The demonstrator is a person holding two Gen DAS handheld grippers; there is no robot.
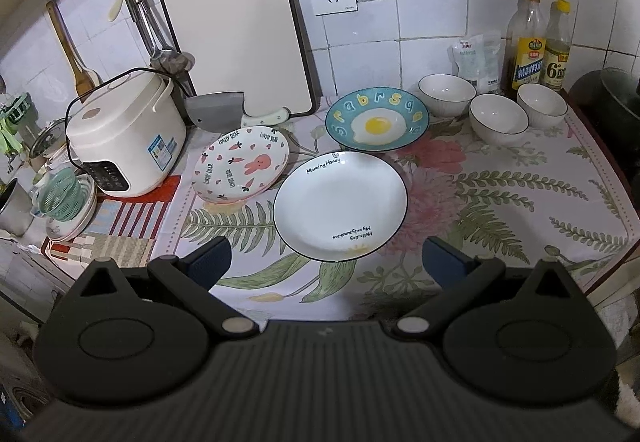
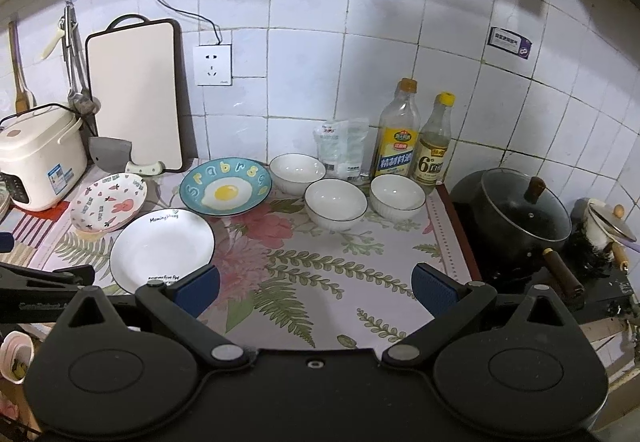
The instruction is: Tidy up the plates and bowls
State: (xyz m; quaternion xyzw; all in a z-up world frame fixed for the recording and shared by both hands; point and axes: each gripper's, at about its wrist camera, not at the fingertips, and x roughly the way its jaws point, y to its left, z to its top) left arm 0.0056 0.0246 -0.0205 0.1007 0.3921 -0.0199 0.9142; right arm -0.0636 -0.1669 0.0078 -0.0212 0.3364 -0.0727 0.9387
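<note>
Three plates lie on the floral cloth: a white plate with black lettering [image 1: 340, 204] [image 2: 162, 248] at the front, a pink rabbit plate [image 1: 242, 164] [image 2: 109, 207] to its left, and a blue fried-egg plate [image 1: 377, 124] [image 2: 226, 192] behind. Three white bowls [image 1: 446, 94] [image 1: 498, 118] [image 1: 542, 104] stand in a cluster at the back right, also in the right wrist view [image 2: 297, 173] [image 2: 335, 203] [image 2: 397, 196]. My left gripper [image 1: 326, 262] is open and empty just in front of the white plate. My right gripper [image 2: 316, 288] is open and empty over the cloth, right of the white plate.
A rice cooker [image 1: 124, 130] stands at the left, with a cutting board [image 1: 236, 38] and cleaver [image 1: 218, 110] against the tiled wall. Two bottles [image 2: 398, 134] [image 2: 434, 142] and a packet [image 2: 340, 152] stand behind the bowls. A black lidded pot [image 2: 520, 214] sits on the stove at the right.
</note>
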